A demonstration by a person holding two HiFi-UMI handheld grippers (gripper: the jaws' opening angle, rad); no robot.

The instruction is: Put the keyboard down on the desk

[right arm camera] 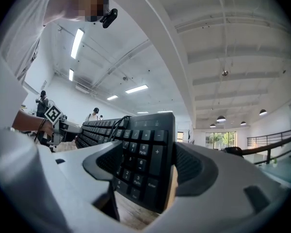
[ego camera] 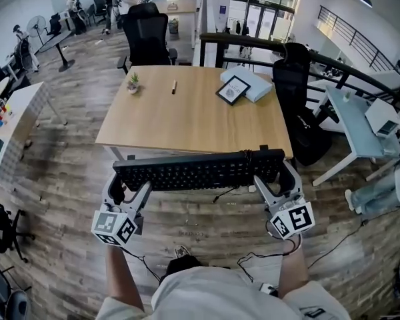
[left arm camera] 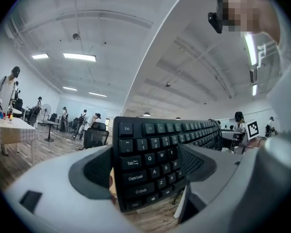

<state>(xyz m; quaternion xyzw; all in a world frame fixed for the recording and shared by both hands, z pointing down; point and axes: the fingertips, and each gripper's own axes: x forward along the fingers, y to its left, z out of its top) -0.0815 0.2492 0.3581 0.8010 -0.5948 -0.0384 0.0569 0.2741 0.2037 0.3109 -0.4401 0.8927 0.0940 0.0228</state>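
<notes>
Floor: wood planks point(ego camera: 60, 179) all round, with a loose cord point(ego camera: 253, 255) lying near the person's feet.
Tabletop: light wood tabletop point(ego camera: 187, 122) straight ahead; its near half is bare.
Chairs: one black office chair point(ego camera: 147, 35) at the far side, another point(ego camera: 295, 85) at the right corner beside a dark railing point(ego camera: 360, 79).
Side desk: pale desk point(ego camera: 350, 122) further right, well apart from the tabletop.
Keyboard: black keyboard point(ego camera: 200, 170) held level along the near edge of the tabletop and parallel to it, carried by both ends. No view shows whether it touches the wood. Its cable point(ego camera: 221, 193) hangs below the middle.
Left tool: left tool point(ego camera: 125, 191) has its jaws clamped on the Esc and Tab end, one jaw on the keys, the other behind.
Right tool: right tool point(ego camera: 279, 179) has its jaws clamped on the number-pad end in the same way.
Far-right clutter: white box point(ego camera: 253, 84) with a dark framed card point(ego camera: 233, 90) leaning on its near side.
Far-left clutter: small potted plant point(ego camera: 133, 83); just right of it, a short dark stick point(ego camera: 174, 87), too small to identify.
In the way: nothing lies between the keyboard and the clutter.
</notes>
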